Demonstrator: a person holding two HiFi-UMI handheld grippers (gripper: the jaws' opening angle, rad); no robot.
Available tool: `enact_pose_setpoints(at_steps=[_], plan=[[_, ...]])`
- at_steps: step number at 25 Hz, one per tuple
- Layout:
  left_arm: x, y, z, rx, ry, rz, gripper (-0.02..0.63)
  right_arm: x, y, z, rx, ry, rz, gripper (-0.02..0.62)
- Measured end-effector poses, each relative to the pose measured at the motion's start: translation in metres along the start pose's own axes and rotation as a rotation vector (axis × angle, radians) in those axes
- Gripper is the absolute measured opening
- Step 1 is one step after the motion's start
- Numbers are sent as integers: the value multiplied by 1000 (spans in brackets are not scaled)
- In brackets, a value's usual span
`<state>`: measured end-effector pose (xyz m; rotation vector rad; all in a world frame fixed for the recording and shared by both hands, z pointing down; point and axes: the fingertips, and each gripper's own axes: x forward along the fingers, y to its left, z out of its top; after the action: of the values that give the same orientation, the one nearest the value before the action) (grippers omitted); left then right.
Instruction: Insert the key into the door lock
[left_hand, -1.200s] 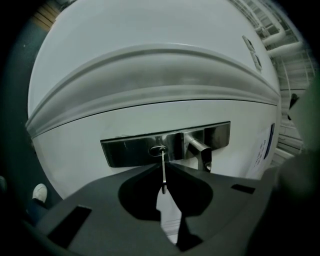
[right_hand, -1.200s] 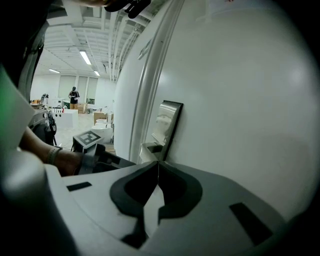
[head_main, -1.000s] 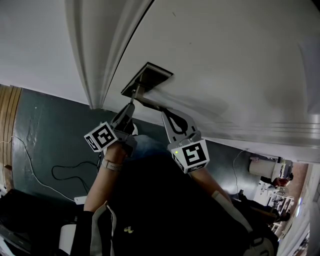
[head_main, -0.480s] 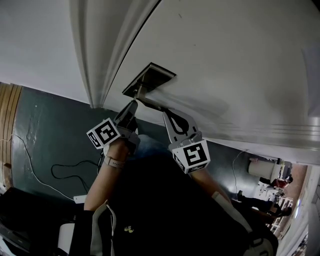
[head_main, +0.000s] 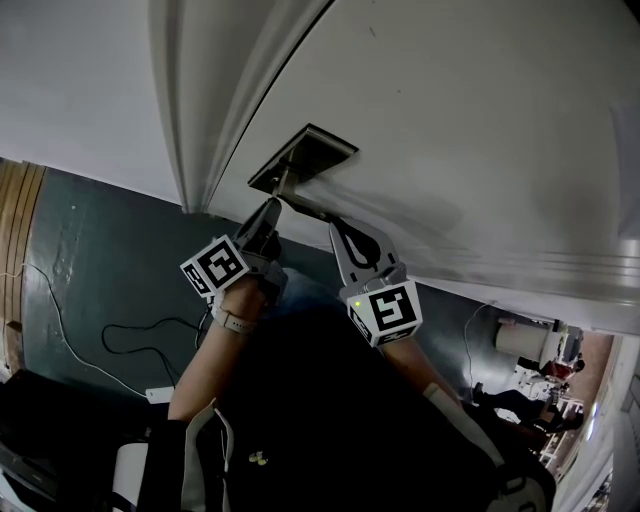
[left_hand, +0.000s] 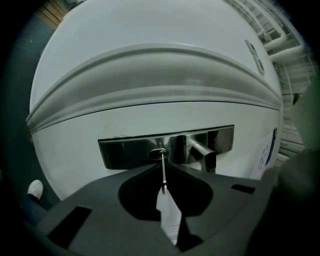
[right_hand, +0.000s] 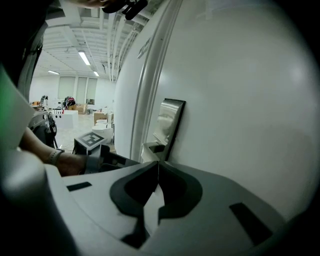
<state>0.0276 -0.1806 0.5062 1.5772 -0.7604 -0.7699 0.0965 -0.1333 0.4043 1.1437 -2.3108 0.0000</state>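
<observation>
Key (left_hand: 163, 176) in lock (left_hand: 158, 153), clamped by left gripper (left_hand: 163, 165).

White door (head_main: 450, 120) carries a metal lock plate (head_main: 305, 158); below it, dark green floor (head_main: 90, 250) with black cable (head_main: 128, 328) and white plug (head_main: 160, 394) lying loose.

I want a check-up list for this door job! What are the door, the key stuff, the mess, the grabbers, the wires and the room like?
Surface: white door.
Job's things: key tip in the keyhole of the metal lock plate; handle beside it.
Clutter: nothing seen by the lock.
Grippers: left gripper shut on the key; right gripper shut, empty, near the handle.
Cables: black cable loose on the floor.
Surroundings: dark floor; bright room beyond.
</observation>
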Motion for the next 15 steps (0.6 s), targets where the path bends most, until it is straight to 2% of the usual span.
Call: enact_pose_setpoints(at_steps=[7,15], plan=[[0,1,2,8,56,1,28,0,2,1,3,-7,2,16],[3,2,2,1,51,7,28,-1,0,-2,18,-4,-8,15]])
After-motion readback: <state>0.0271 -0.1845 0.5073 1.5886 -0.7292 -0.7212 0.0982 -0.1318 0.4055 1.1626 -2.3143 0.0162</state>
